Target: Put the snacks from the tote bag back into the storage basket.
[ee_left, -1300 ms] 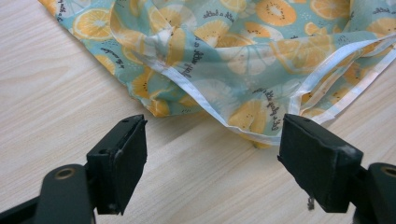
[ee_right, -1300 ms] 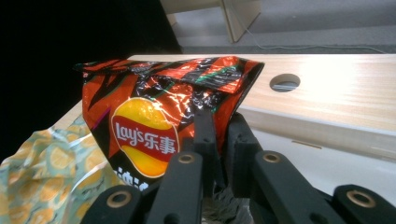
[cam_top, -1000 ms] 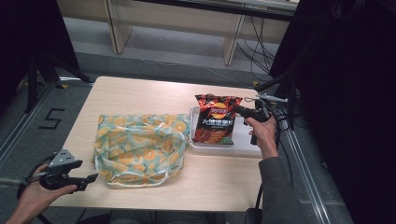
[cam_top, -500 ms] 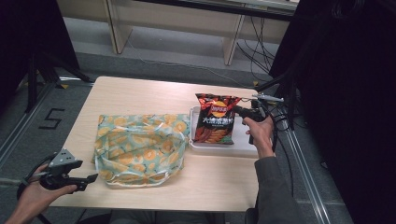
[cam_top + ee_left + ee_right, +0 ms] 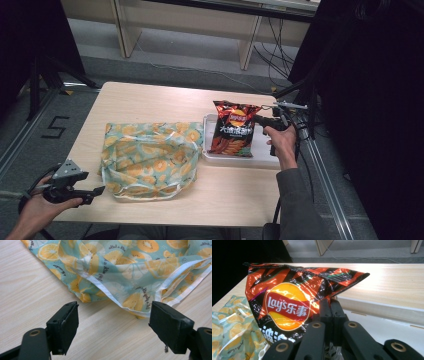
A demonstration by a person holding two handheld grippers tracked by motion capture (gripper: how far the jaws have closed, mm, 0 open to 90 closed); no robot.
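Right gripper (image 5: 331, 305) clamped on chip bag (image 5: 287, 300) edge, bag upright over white tray (image 5: 260, 152), probably touching it. Left gripper (image 5: 113, 322) jaws apart, near fruit-print bag (image 5: 130, 272) on worktop (image 5: 150, 100).

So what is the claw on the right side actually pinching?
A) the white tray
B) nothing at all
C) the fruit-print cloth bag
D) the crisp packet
D: in the right gripper view the right claw is shut on the edge of the red and black crisp packet, which it holds up over the white tray; the fruit-print bag lies flat on the table beside the tray.
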